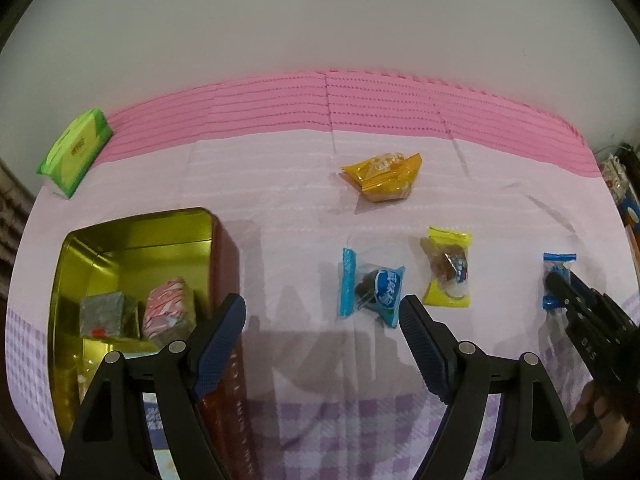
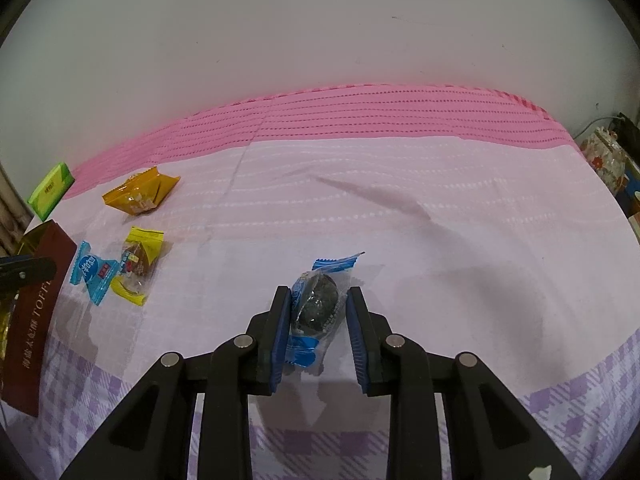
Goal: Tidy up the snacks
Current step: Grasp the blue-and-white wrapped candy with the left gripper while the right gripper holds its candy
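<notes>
Clenched on a blue-wrapped dark round snack (image 2: 316,308), the right hand-held gripper (image 2: 318,316) should carry it over the pink-cloth tabletop (image 2: 400,208) to the open gold metal tin (image 1: 132,248), releasing low inside; the left hand-held gripper (image 1: 322,320) gapes empty.

Both wrist cameras look steeply down, close over the tabletop (image 1: 280,208). Both views share the orange packet (image 1: 382,178) and the wall behind.

Tin (image 1: 138,222): open, gold inside, two wrapped blocks in it.
Orange packet (image 1: 382,176): lying farthest back.
Blue sachet (image 1: 370,288) and yellow sachet (image 1: 447,272): side by side.
Second blue sachet (image 2: 318,304): dark sweet, pinched upright.
</notes>
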